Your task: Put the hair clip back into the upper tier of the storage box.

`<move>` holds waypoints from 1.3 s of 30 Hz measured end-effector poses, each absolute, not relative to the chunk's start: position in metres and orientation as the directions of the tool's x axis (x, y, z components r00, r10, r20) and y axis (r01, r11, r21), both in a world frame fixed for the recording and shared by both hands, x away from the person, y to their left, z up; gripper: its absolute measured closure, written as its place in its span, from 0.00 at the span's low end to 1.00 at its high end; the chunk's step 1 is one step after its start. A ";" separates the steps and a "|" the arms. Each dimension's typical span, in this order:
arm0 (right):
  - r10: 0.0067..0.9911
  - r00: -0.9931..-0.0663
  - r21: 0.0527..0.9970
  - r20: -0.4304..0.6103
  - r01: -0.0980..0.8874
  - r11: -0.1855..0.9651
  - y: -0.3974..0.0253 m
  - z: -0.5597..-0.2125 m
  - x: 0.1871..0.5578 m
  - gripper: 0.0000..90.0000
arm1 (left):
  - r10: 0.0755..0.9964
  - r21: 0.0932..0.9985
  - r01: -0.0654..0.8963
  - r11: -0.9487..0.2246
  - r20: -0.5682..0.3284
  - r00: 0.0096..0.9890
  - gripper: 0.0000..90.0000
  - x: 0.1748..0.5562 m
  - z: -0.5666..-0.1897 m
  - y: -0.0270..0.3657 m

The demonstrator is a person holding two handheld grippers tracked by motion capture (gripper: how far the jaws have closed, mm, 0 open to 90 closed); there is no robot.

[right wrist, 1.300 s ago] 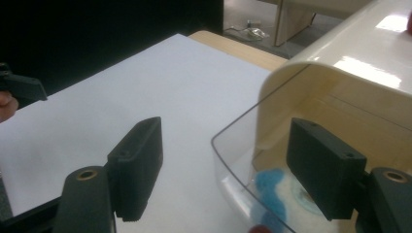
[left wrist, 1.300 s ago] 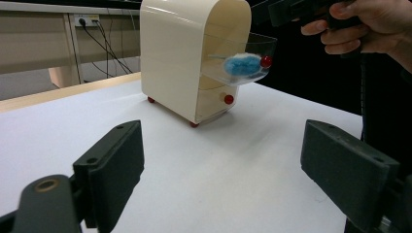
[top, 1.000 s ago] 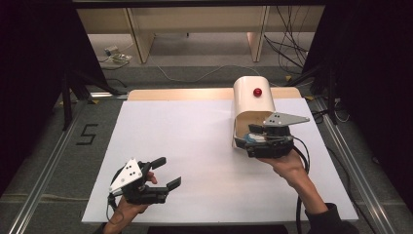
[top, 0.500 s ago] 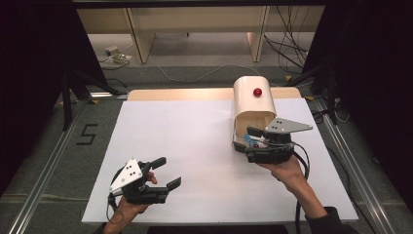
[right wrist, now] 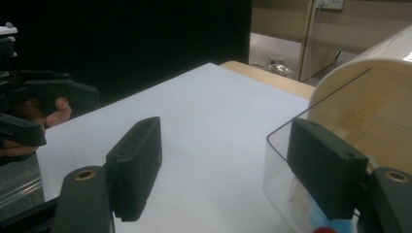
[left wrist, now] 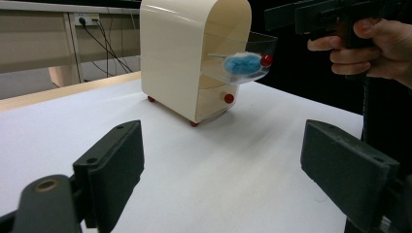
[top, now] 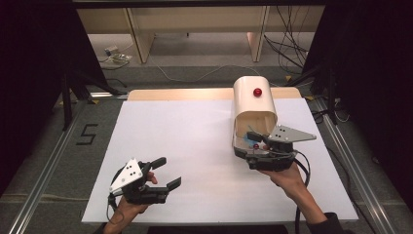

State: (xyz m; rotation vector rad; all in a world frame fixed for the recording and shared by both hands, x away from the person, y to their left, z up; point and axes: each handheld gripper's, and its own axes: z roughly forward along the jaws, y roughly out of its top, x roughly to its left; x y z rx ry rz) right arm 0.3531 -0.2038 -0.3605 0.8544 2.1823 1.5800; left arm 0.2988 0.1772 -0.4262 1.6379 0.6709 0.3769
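Cream drawer cabinet (top: 253, 105) at the table's far right, its clear upper drawer (left wrist: 243, 58) pulled out, holding a blue fluffy ball (left wrist: 241, 61). Right gripper (right wrist: 228, 165) — jaws apart — hangs at the drawer front; left gripper (top: 163, 171) rests open, well apart. The drawer looks light, thin-walled and slick — best taken by its red knob (left wrist: 266, 60).

The right claw (top: 258, 146) has drawn the clear drawer (left wrist: 243, 56) farther out.
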 end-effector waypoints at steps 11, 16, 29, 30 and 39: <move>0.613 -0.784 0.942 0.100 0.273 0.196 -0.205 -0.370 0.349 0.33 | 0.617 0.975 0.212 -0.066 -0.127 0.776 0.17 0.299 -0.426 0.177; 0.613 -0.783 0.943 0.103 0.272 0.189 -0.206 -0.372 0.347 0.33 | 0.617 0.975 0.212 -0.066 -0.127 0.777 0.17 0.299 -0.426 0.177; 0.610 -0.786 0.946 0.104 0.267 0.183 -0.208 -0.381 0.344 0.32 | 0.619 0.975 0.214 -0.067 -0.128 0.775 0.17 0.299 -0.426 0.177; 0.611 -0.785 0.946 0.105 0.267 0.181 -0.209 -0.382 0.343 0.32 | 0.619 0.975 0.214 -0.067 -0.128 0.775 0.17 0.299 -0.426 0.177; 0.617 -0.780 0.947 0.105 0.268 0.178 -0.212 -0.389 0.341 0.31 | 0.620 0.974 0.215 -0.068 -0.127 0.774 0.17 0.299 -0.426 0.177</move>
